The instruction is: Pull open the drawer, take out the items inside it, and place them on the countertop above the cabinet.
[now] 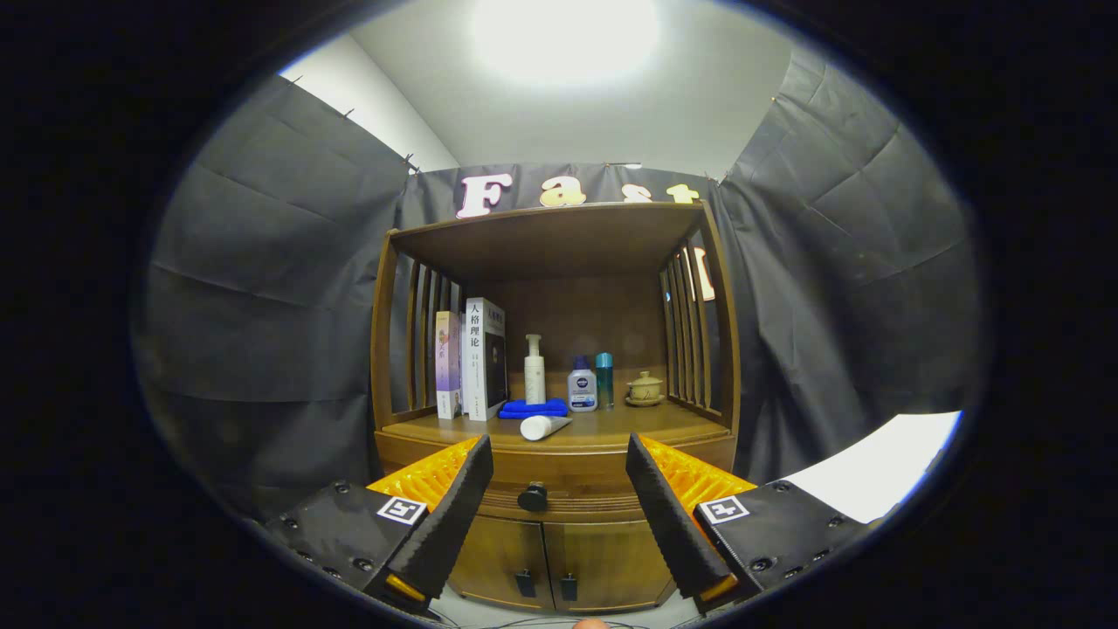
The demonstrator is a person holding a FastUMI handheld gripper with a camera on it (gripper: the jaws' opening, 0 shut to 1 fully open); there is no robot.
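1. Claw (pixel 559 467): 2 fingers spread wide apart, nothing between them, held in the air in front of the cabinet.
2. Cabinet (pixel 559 559): wooden, standing against the booth's cloth wall; 2 lower doors (pixel 546 563) shut, each with a small dark pull near the middle seam.
3. Drawer (pixel 559 502): a shallow front directly above the doors, fully closed (contents hidden). Its round dark knob (pixel 532 497) sits in the gap between the fingers, somewhat nearer the left one, beyond the tips and not touched.
4. Bench (pixel 603 430): the cabinet's wooden top, just above the drawer, enclosed by slatted side rails and a wooden roof.
5. White tube (pixel 543 426): lying on its side near the bench's front edge.
6. Blue cloth (pixel 533 408): folded flat, just behind the tube.
7. 2 books (pixel 472 360): upright at the left side of the bench, beside the cloth.
8. White pump bottle (pixel 534 370): upright behind the cloth.
9. Squat bottle with dark cap (pixel 582 384) and slim teal bottle (pixel 604 379): side by side, right of the pump bottle.
10. Small lidded cup on a saucer (pixel 645 389): at the right of the bench, near the slats.
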